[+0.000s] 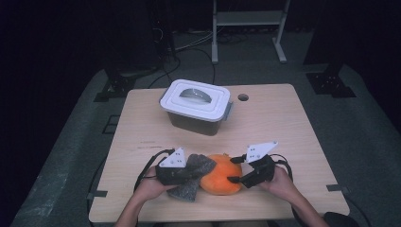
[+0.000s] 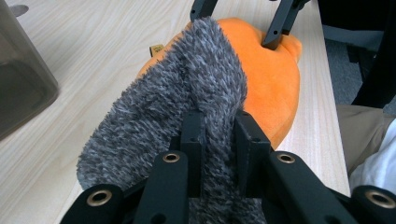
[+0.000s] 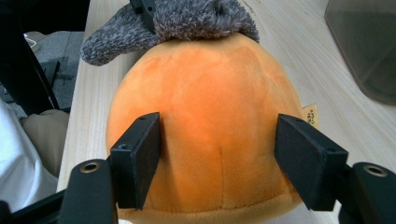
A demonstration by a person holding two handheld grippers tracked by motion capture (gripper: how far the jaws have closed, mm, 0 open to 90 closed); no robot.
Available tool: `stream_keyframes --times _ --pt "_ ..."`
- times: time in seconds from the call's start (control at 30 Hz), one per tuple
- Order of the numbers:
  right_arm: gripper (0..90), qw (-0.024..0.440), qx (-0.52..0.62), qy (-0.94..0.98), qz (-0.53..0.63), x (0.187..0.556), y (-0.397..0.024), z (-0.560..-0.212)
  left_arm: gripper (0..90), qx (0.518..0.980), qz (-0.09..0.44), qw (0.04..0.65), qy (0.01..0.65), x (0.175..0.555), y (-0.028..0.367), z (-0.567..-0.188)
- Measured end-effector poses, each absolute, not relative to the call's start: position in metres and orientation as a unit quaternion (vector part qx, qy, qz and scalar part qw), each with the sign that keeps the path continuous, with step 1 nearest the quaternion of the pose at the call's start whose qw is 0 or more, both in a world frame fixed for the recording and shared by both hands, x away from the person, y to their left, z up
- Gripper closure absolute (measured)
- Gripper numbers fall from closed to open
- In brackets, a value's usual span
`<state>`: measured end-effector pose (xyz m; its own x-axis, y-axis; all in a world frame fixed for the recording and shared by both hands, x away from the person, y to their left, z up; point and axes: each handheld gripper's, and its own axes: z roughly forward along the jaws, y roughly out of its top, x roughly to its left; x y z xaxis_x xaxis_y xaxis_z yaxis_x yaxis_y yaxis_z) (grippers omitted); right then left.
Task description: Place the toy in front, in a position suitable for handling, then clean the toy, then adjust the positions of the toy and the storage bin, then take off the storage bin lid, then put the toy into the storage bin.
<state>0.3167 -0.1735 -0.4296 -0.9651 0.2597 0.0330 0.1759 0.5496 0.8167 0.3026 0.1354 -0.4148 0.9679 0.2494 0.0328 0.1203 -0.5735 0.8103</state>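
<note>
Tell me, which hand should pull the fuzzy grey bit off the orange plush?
Probably the left. The left gripper is shut on the grey fuzzy piece, while the right gripper braces the orange plush.

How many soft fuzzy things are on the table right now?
2. The orange plush lies at the near edge, with the right tool closed around it. The grey fuzzy piece lies against the plush's left side, pinched in the left tool. The lidded container may hide more.

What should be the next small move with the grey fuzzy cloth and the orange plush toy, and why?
Probably draw the left gripper, shut on the grey fuzzy cloth, gently away. The right gripper already clamps the orange plush toy, so the toy should stay put.
</note>
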Motion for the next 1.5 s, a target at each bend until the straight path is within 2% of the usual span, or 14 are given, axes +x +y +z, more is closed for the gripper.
stream_keyframes --times 0.4,0.43,0.57,0.93,1.07,1.5 --pt "30.7 0.043 0.128 0.877 0.461 0.317 -0.174 -0.431 76.1 0.880 0.078 0.459 0.091 0.306 0.121 -0.401" --pt "30.7 0.043 0.128 0.878 0.459 0.317 -0.174 -0.431 76.2 0.890 0.083 0.441 0.078 0.307 0.109 -0.401" --pt "30.3 0.042 0.130 0.881 0.454 0.317 -0.175 -0.433 76.5 0.898 0.089 0.425 0.069 0.306 0.101 -0.402" --pt "30.3 0.043 0.127 0.881 0.454 0.316 -0.173 -0.432 76.4 0.894 0.084 0.433 0.076 0.305 0.109 -0.400" --pt "30.3 0.040 0.126 0.881 0.455 0.317 -0.174 -0.432 76.4 0.901 0.093 0.418 0.063 0.303 0.103 -0.396" --pt "31.5 0.042 0.085 0.881 0.463 0.321 -0.164 -0.433 76.6 0.908 0.069 0.407 0.069 0.298 0.119 -0.408"
